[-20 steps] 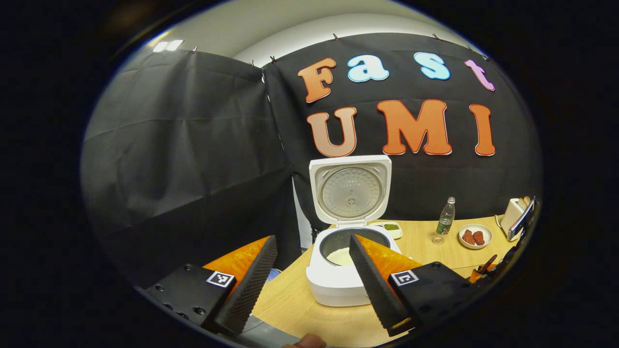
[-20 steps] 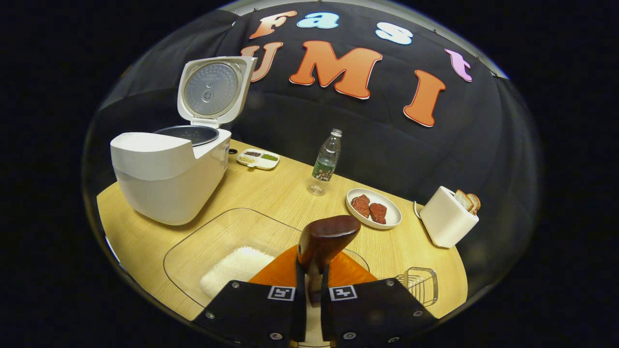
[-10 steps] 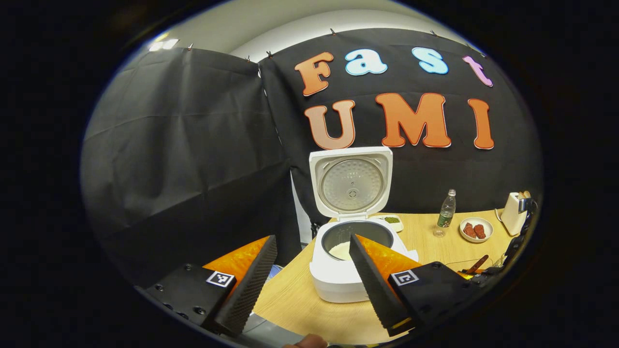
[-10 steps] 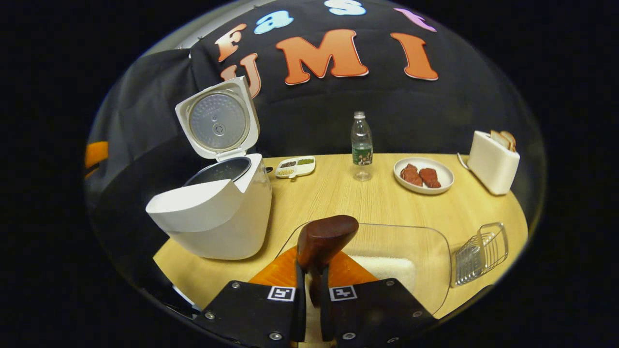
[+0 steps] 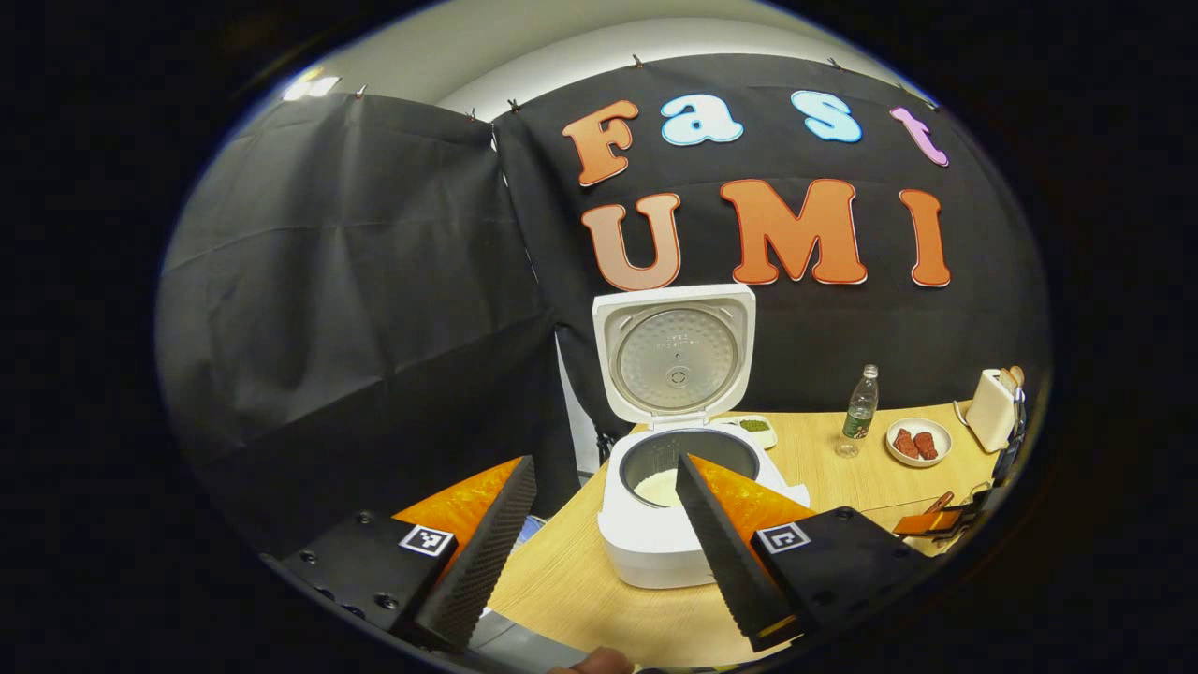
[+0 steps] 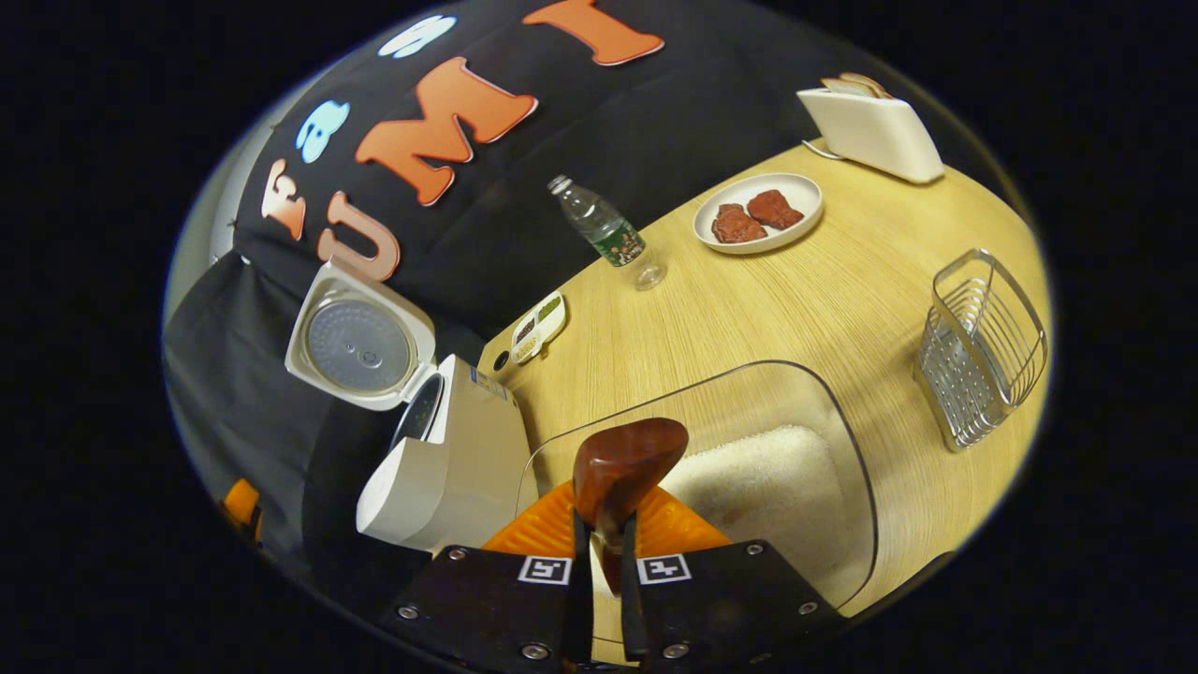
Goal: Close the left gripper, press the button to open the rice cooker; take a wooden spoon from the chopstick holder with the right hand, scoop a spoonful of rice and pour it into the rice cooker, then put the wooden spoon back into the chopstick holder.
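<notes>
The spoon (image 6: 625,463) is clamped between the right gripper (image 6: 601,552) fingers above the rice (image 6: 763,482); the left gripper (image 5: 599,552) fingers are held apart before the opened cooker (image 5: 669,524).

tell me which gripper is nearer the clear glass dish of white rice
Right. The right gripper, shut on the brown wooden spoon, sits right over the clear glass dish of white rice. The left gripper is open, off by the white rice cooker.

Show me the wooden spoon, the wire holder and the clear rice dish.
Dark-brown wooden spoon (image 6: 625,461), right gripper view: on its bowl.
Silver wire chopstick holder (image 6: 981,348), right gripper view: on its side wall.
Clear glass dish of rice (image 6: 824,384), right gripper view: on its rim.
</notes>
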The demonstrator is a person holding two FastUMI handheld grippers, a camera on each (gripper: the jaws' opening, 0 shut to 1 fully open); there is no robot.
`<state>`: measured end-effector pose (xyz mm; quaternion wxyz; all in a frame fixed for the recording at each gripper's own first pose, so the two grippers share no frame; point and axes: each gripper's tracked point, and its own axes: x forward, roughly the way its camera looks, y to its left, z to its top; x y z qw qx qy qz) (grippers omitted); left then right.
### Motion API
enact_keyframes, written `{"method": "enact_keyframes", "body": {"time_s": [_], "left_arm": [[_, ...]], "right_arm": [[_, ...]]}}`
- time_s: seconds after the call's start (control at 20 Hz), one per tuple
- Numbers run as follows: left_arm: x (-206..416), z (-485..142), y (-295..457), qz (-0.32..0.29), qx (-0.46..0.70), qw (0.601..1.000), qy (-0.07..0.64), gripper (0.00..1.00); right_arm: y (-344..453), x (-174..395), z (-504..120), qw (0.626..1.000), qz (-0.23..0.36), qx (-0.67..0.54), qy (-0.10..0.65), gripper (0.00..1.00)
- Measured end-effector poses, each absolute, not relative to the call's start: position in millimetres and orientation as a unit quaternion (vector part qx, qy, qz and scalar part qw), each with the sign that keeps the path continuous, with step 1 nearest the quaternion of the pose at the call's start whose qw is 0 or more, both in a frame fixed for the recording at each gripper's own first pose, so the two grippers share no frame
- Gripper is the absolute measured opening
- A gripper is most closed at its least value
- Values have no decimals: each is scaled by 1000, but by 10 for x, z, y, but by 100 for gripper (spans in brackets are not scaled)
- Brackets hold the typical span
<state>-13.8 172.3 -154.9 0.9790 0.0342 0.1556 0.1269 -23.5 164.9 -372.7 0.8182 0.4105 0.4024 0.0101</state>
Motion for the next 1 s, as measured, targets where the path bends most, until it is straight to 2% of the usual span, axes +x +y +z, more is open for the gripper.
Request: {"method": "enact_keyframes", "body": {"time_s": [0.15, 0.3, 0.55, 0.7, 0.75, 0.8, 0.95, 1.0], "left_arm": [[-115, -1537, 1680, 121, 31, 980, 153, 97], [-106, -1487, 1621, 120, 32, 981, 148, 100], [-150, -1522, 1520, 123, 24, 981, 147, 97], [-164, -1509, 1504, 128, 18, 981, 144, 100], [-174, -1496, 1516, 131, 16, 981, 142, 97], [-160, -1481, 1518, 132, 14, 981, 140, 100], [-202, -1488, 1553, 140, 12, 981, 136, 97], [-204, -1478, 1570, 142, 11, 981, 134, 100]], "right_arm": [[1491, -230, -3755, 785, -4, 476, 396, 11], [1217, -253, -3745, 773, -19, 507, 381, 12], [864, -226, -3598, 752, -31, 554, 355, 11], [780, -169, -3444, 735, -27, 587, 339, 11], [771, -135, -3382, 729, -23, 597, 334, 11], [770, -110, -3305, 721, -20, 610, 328, 11], [791, 10, -3099, 697, -7, 645, 313, 11], [815, 43, -3020, 692, -2, 652, 310, 11]]}}
